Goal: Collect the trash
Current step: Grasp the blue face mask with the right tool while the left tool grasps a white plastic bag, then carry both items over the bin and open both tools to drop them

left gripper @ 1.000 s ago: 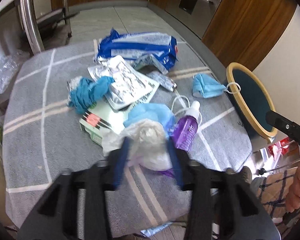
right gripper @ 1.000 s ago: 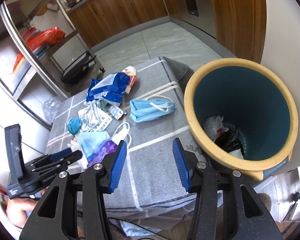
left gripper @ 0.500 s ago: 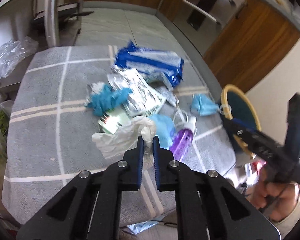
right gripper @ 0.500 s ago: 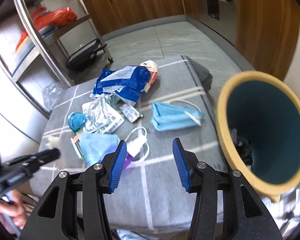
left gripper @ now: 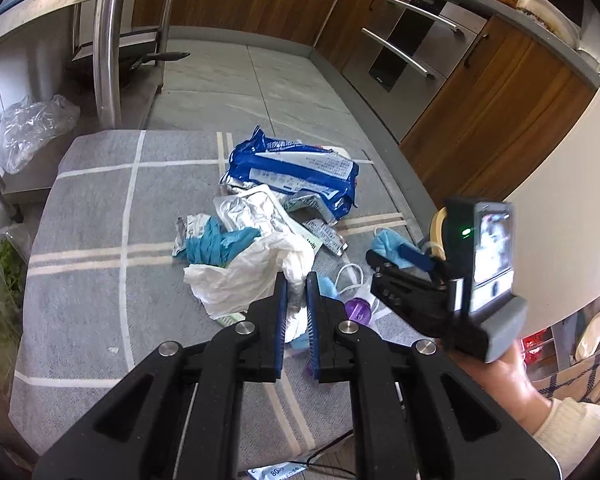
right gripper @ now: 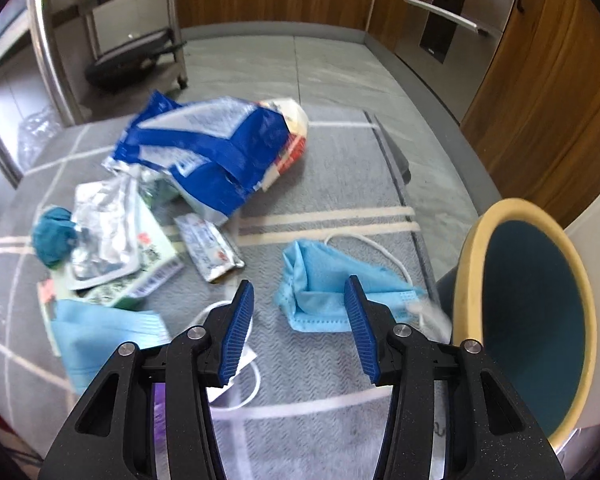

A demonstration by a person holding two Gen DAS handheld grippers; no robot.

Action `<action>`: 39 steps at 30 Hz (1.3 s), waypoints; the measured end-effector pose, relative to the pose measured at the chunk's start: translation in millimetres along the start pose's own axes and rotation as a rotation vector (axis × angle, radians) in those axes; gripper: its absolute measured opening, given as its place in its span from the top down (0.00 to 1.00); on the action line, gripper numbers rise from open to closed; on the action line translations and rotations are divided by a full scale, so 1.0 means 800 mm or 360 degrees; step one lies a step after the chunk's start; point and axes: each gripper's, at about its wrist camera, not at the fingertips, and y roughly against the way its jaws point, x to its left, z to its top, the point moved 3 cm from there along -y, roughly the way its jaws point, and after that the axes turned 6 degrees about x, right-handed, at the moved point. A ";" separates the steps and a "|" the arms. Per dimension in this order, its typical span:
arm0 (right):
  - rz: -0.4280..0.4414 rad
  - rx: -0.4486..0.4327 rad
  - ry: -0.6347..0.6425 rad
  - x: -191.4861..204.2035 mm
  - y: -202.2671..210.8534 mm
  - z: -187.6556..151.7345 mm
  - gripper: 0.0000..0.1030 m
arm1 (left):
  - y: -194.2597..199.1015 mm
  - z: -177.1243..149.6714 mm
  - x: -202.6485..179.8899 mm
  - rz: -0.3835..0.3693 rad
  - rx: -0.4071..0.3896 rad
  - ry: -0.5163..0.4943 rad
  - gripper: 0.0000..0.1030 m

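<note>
The left gripper (left gripper: 296, 300) is clamped on a loose fold of the white plastic bag (left gripper: 252, 272), which hangs from the pads near the middle of the grey mat (left gripper: 92, 240). The hold catches only a thin fold, so the bag could slide free on the way to the bin (right gripper: 532, 320), or drag the teal glove (left gripper: 216, 244) it touches.

The right gripper (right gripper: 298, 320) has its jaws apart, though they have just been closing, with nothing pinched. It hovers over the blue face mask (right gripper: 320, 292) near the mat's right edge, just beside the bin. The mask's long axis runs roughly left to right, toward the bin. Its ear loops trail loose and could snag.
</note>
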 end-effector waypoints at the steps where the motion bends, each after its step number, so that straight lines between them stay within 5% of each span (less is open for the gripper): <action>1: 0.0012 0.0000 -0.0010 -0.004 -0.003 -0.002 0.70 | -0.001 0.002 -0.002 -0.0003 -0.0003 -0.0001 0.92; 5: 0.0121 -0.0038 -0.0053 -0.014 0.006 -0.003 0.86 | -0.005 0.005 -0.007 -0.0007 0.0000 -0.0005 0.92; 16: 0.0564 -0.0218 -0.0240 -0.040 0.107 -0.006 0.88 | 0.004 0.011 -0.034 -0.0062 -0.0046 -0.0050 0.92; 28: 0.0524 -0.0375 -0.0328 -0.113 0.204 -0.051 0.88 | 0.007 0.012 -0.110 -0.0170 -0.0061 -0.0199 0.92; 39: 0.0483 -0.0421 -0.0510 -0.185 0.217 -0.086 0.88 | -0.014 0.006 -0.184 -0.0214 -0.0003 -0.0338 0.91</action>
